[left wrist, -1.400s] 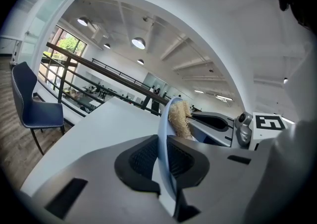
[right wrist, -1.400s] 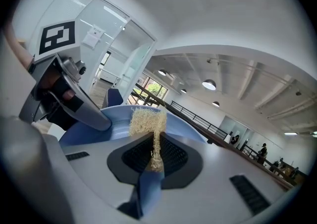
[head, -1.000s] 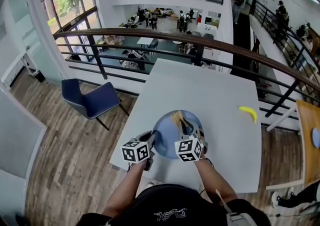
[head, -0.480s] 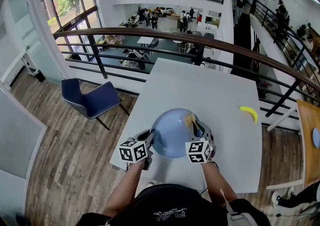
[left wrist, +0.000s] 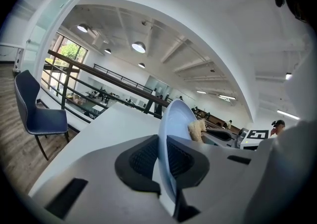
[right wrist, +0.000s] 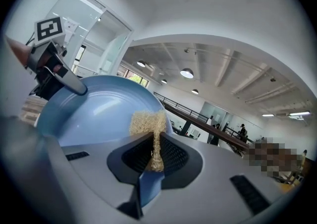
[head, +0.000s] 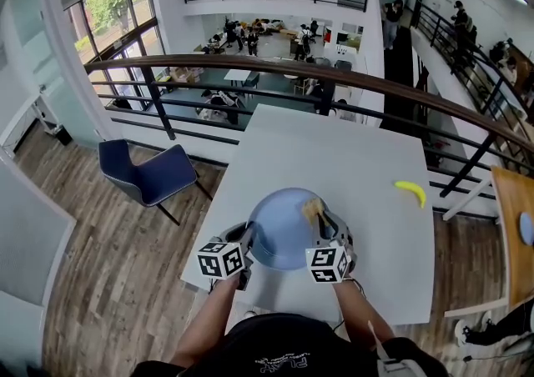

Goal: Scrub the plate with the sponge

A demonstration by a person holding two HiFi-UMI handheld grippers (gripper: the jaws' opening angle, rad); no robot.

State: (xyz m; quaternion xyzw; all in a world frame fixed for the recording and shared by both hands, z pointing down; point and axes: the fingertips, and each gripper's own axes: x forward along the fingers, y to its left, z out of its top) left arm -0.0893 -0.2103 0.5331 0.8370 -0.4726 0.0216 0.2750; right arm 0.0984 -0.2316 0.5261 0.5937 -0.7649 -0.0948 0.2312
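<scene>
A light blue plate is held tilted above the white table. My left gripper is shut on the plate's left rim; in the left gripper view the plate stands edge-on between the pads. My right gripper is shut on a tan fibrous sponge, which rests against the plate's upper right face. In the right gripper view the sponge sticks up from the jaws against the plate, and the left gripper clamps the far rim. The sponge also shows behind the plate.
A yellow banana lies on the table's right side. A blue chair stands to the table's left on the wood floor. A dark railing runs behind the table, and a wooden table sits at far right.
My right gripper has slid the sponge rightward across the plate's face, from near the upper middle to the upper right. The left gripper has kept its hold on the rim.
</scene>
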